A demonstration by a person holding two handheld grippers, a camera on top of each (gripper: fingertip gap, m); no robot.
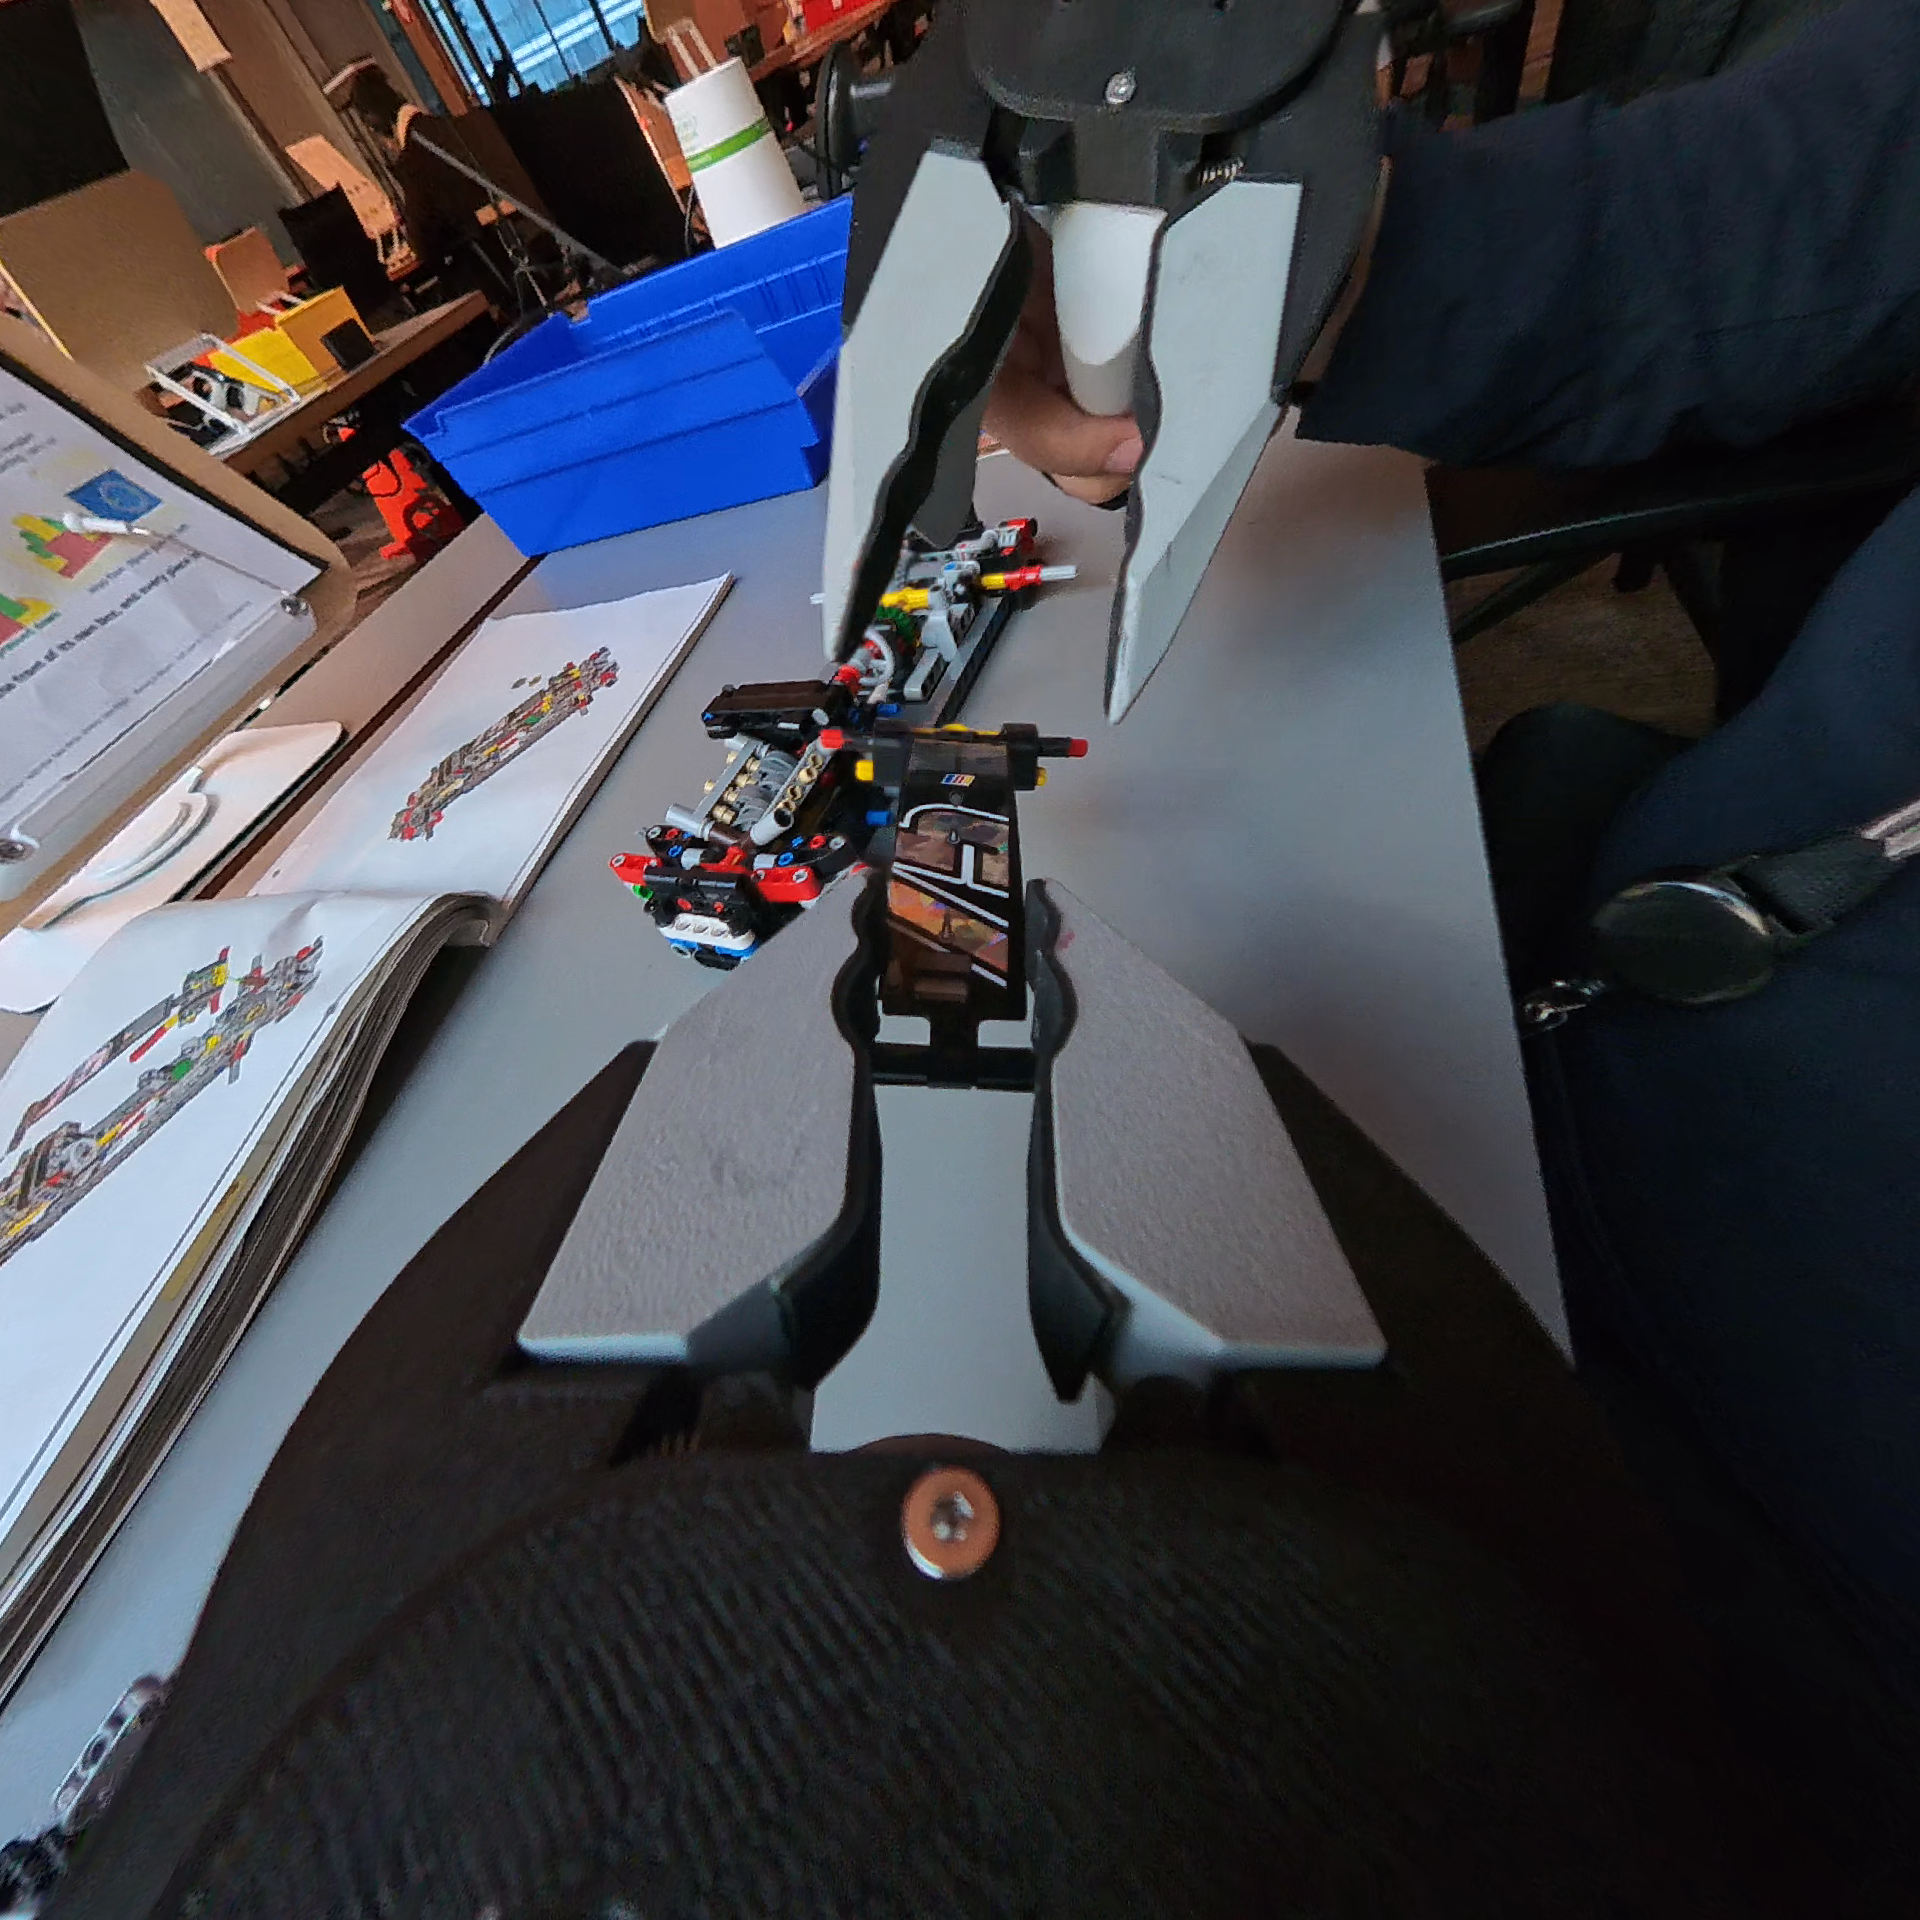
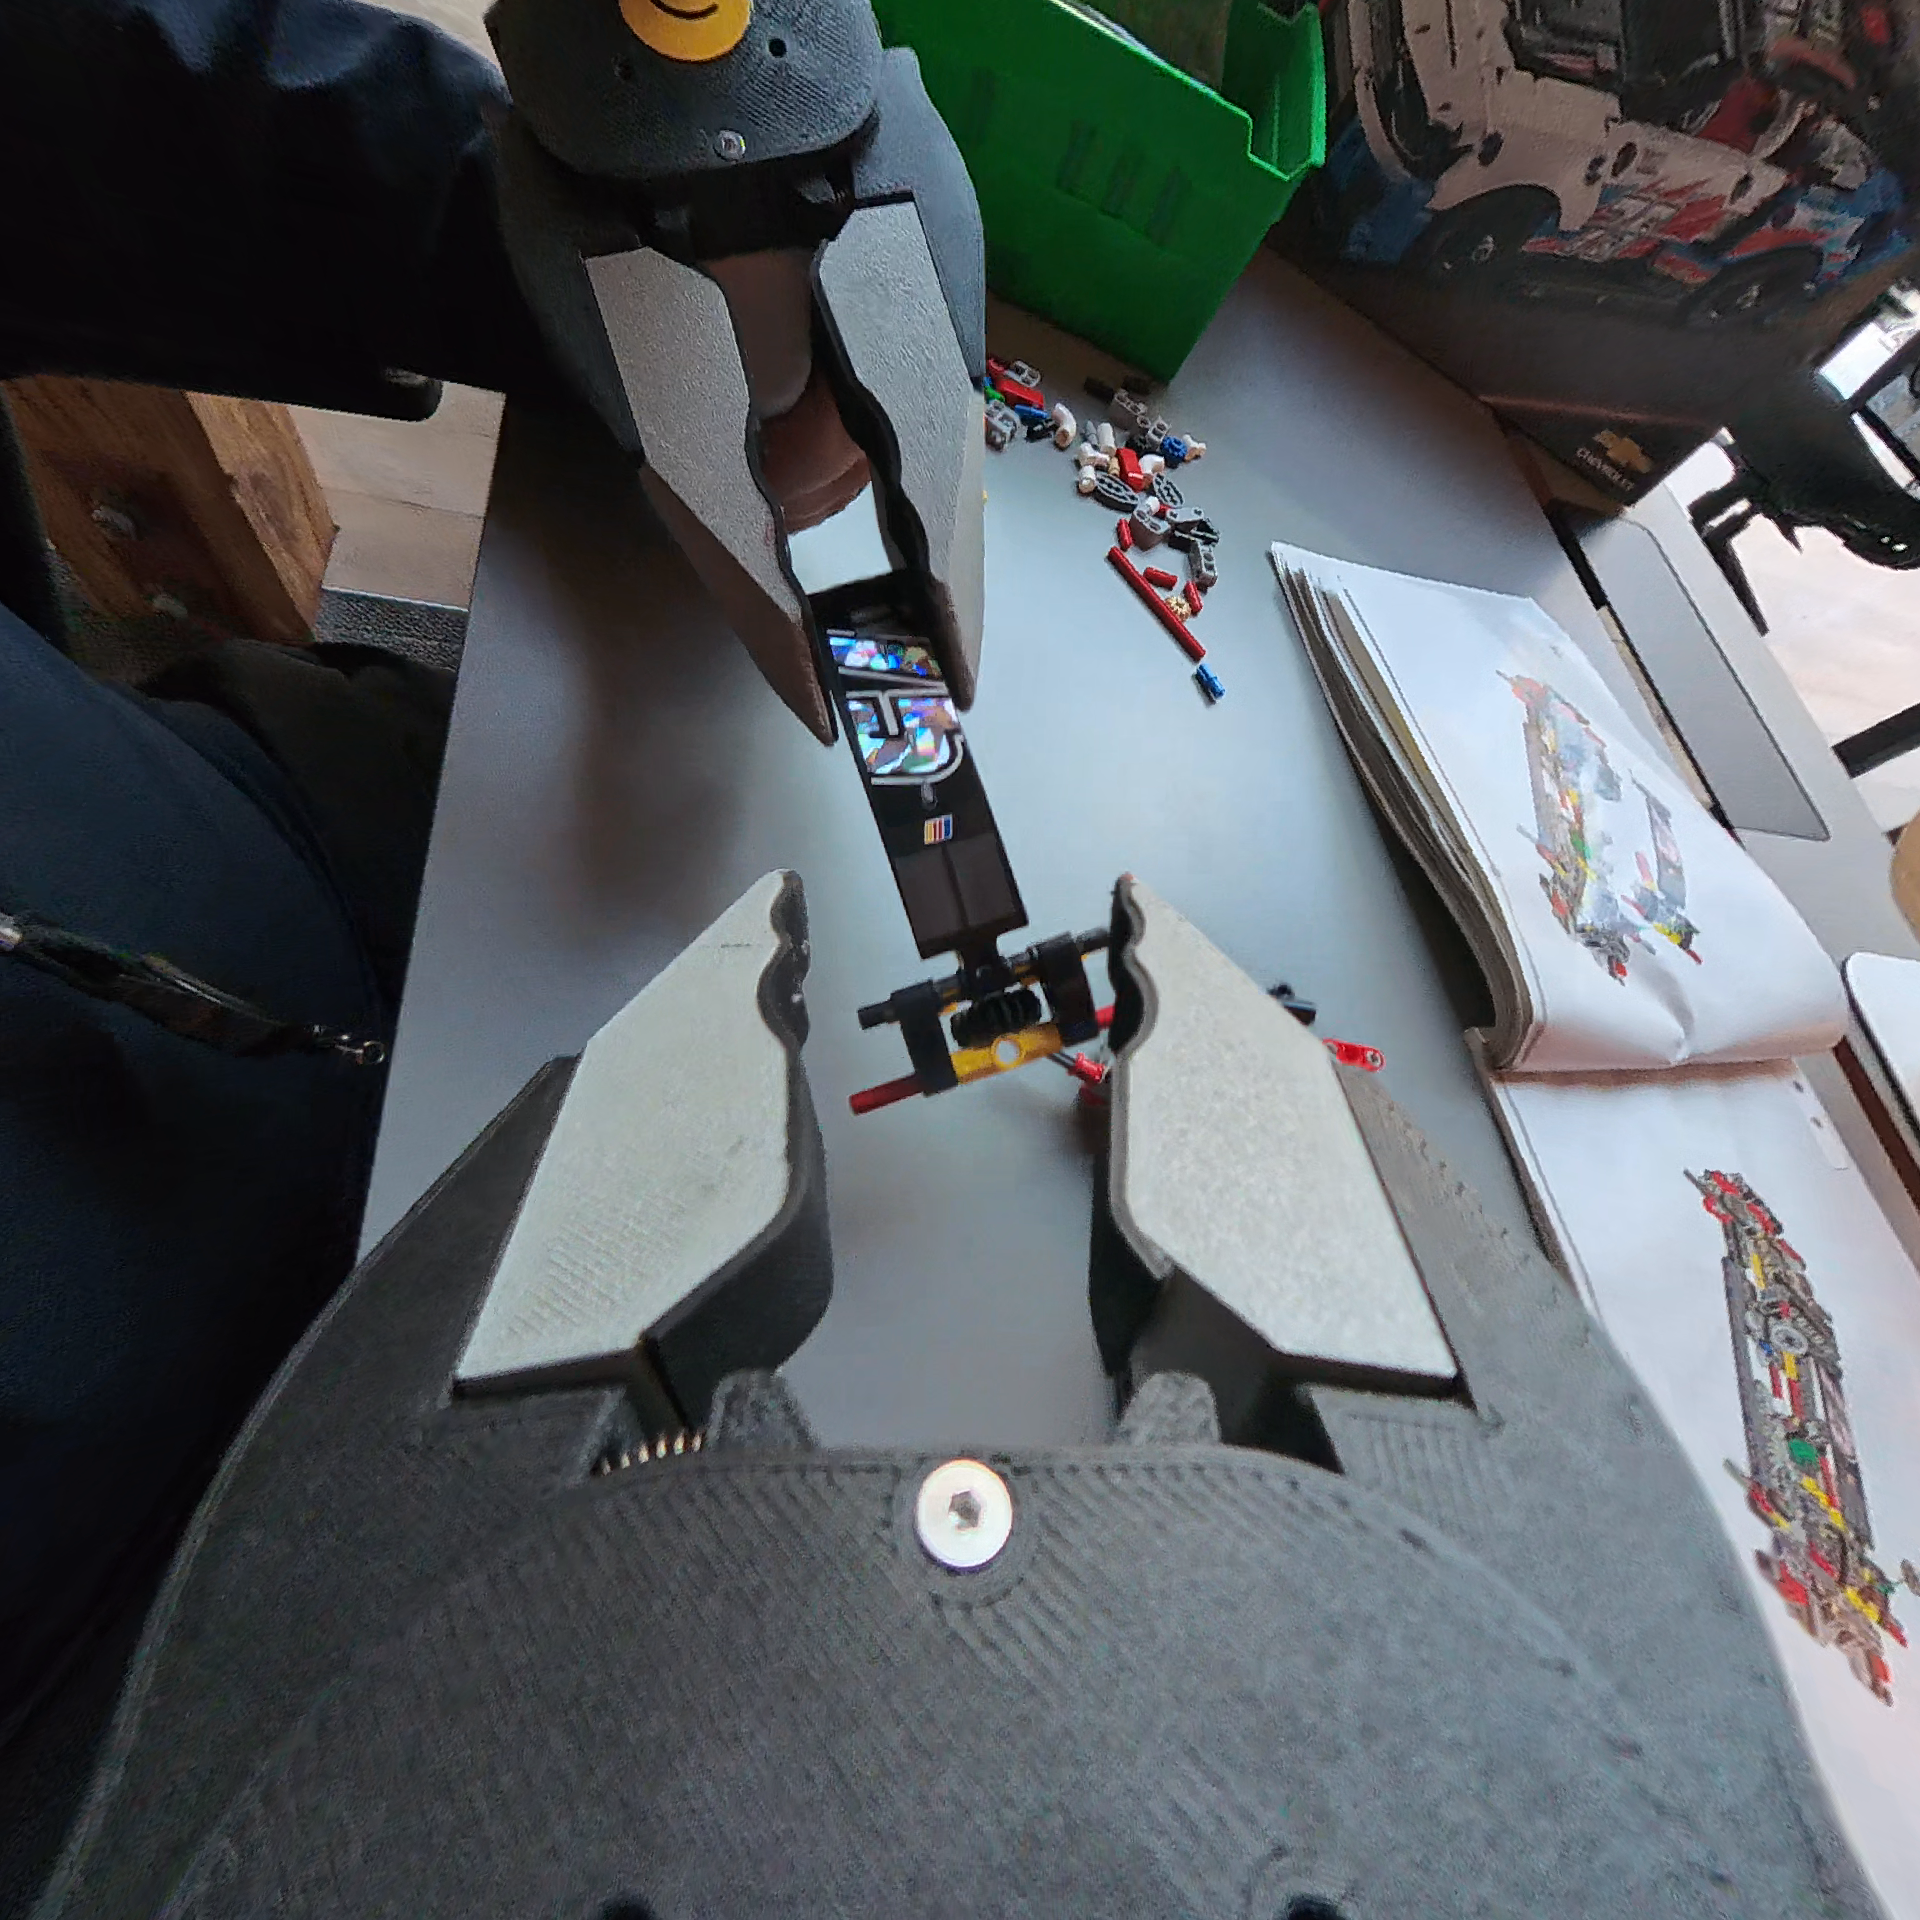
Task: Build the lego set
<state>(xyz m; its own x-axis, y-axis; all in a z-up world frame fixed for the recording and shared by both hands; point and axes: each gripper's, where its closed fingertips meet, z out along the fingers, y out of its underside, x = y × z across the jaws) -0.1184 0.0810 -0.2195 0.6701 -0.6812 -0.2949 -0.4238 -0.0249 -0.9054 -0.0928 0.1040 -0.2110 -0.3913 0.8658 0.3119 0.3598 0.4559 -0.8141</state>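
Your left gripper (image 1: 951, 935) had its jaws drawn close on a long black panel (image 1: 956, 862) with a shiny patterned sticker, both pads pressed against the panel's long edges near its near end. The panel stuck out past the fingertips, and a small gear assembly (image 2: 987, 1023) of black, yellow and red pieces hung on its far end, held clear above the grey table (image 1: 1247, 831).

Your right gripper (image 2: 956, 945) stood wide open, coming at the panel from the opposite end. The gear assembly sat between its fingertips; the right-hand fingertip (image 2: 1127, 966) was at or just beside the assembly's end, though whether it touched I cannot tell, and the left-hand fingertip stood clear of it with table showing between. Nothing was clamped in it.

In the left wrist view the partly built model car (image 1: 748, 821) lay on the table just left of the panel. Left of the model lay the open instruction book (image 1: 260, 1039), its thick page edge facing the model with a strip of bare table between. A blue bin (image 1: 644, 416) sat at the far edge. To the right of the panel the table was bare up to its right edge, where your dark-sleeved body and a chair began.

In the right wrist view, loose small pieces (image 2: 1132, 478) were scattered beyond the left gripper, near a green bin (image 2: 1101, 156).
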